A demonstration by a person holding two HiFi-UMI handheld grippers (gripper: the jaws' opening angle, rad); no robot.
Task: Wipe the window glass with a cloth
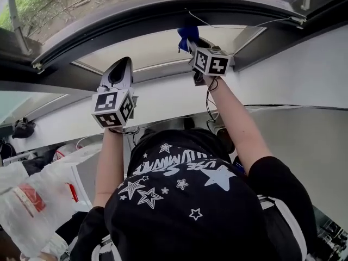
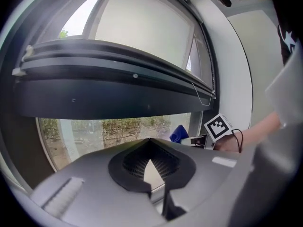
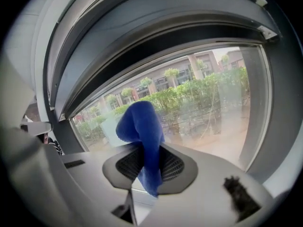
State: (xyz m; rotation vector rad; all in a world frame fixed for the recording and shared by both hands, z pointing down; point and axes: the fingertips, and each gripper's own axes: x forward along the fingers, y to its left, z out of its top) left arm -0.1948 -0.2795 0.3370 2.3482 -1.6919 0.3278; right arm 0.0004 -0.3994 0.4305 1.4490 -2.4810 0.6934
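My right gripper [image 1: 191, 43] is shut on a blue cloth [image 1: 187, 35], raised to the lower part of the window glass [image 1: 157, 50]. In the right gripper view the cloth [image 3: 140, 126] sticks up from between the jaws [image 3: 147, 148] and folds over just in front of the pane [image 3: 208, 108], with shrubs and buildings outside. My left gripper [image 1: 122, 64] is held up to the left of it, shut and with nothing in it. From the left gripper view the jaws [image 2: 150, 143] point at the glass [image 2: 109, 131], and the cloth [image 2: 178, 133] shows at the right.
A dark curved window frame [image 1: 163, 10] runs above the pane, and a white wall [image 1: 304, 75] borders it at the right. White plastic bags [image 1: 32, 205] lie at the lower left. A small black object [image 1: 23, 126] rests on the ledge at far left. A cable [image 1: 209, 105] hangs from the right gripper.
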